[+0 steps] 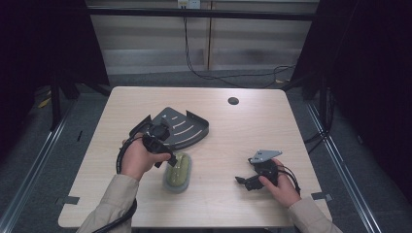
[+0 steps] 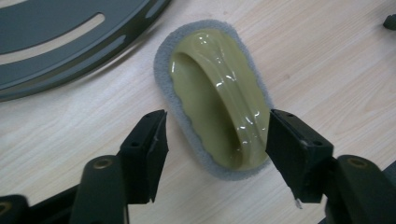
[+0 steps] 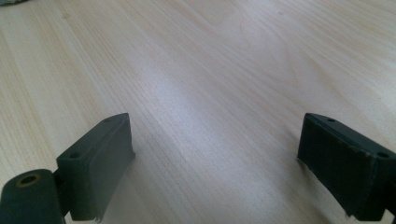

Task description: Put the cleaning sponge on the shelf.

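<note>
Your left claw (image 2: 212,140) hangs with its jaws spread on either side of the green-handled scrubbing sponge (image 2: 217,95), low centre of its own view; judging by that, lower squarely and pinch the glossy handle ridge, not the soft grey pad. Your right claw (image 3: 215,158) is spread wide with nothing between over the bare counter (image 1: 243,131), lower right of the high view. Count one sponge, one dark slotted tray (image 1: 187,127), two claws.

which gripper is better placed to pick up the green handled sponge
Left. The left gripper is open with its jaws either side of the sponge's near end, so it likely only needs to close. The right gripper is open over bare table, well off to the side.
</note>
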A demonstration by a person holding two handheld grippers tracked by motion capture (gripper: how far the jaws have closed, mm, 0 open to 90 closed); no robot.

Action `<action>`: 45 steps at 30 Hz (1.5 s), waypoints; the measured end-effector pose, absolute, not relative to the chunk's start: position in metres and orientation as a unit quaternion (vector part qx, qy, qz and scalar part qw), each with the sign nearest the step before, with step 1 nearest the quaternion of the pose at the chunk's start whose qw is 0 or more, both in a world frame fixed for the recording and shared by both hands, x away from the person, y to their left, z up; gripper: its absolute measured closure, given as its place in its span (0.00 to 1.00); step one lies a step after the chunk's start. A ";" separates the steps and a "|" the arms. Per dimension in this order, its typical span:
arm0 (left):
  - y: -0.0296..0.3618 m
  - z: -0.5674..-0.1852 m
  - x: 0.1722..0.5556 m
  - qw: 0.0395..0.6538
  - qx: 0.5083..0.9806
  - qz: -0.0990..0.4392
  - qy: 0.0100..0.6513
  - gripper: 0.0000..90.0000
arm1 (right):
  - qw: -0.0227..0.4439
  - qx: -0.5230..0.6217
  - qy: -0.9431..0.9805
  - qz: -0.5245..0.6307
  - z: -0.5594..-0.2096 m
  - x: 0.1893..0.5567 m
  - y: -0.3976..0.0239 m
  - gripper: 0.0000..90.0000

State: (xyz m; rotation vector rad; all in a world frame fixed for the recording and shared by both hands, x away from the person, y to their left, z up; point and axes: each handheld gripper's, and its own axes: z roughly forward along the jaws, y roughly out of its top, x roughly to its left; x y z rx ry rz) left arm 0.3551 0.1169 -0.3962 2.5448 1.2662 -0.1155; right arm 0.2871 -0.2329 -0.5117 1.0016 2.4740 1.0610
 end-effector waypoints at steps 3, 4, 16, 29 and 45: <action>0.111 -0.400 0.357 0.143 0.883 -0.046 0.444 0.45 | 0.134 0.346 0.854 0.366 -0.512 0.287 -0.233 0.11; 0.111 -0.400 0.357 0.143 0.883 -0.046 0.444 0.46 | 0.134 0.346 0.854 0.366 -0.512 0.287 -0.233 0.11; 0.098 -0.410 0.361 0.127 0.874 -0.063 0.465 0.49 | 0.134 0.347 0.853 0.365 -0.512 0.287 -0.233 0.11; 0.093 -0.422 0.360 0.115 0.870 -0.066 0.474 0.56 | 0.134 0.347 0.853 0.365 -0.512 0.287 -0.233 0.11; 0.096 -0.416 0.360 0.082 0.875 -0.053 0.474 0.80 | 0.134 0.347 0.853 0.365 -0.512 0.287 -0.233 0.11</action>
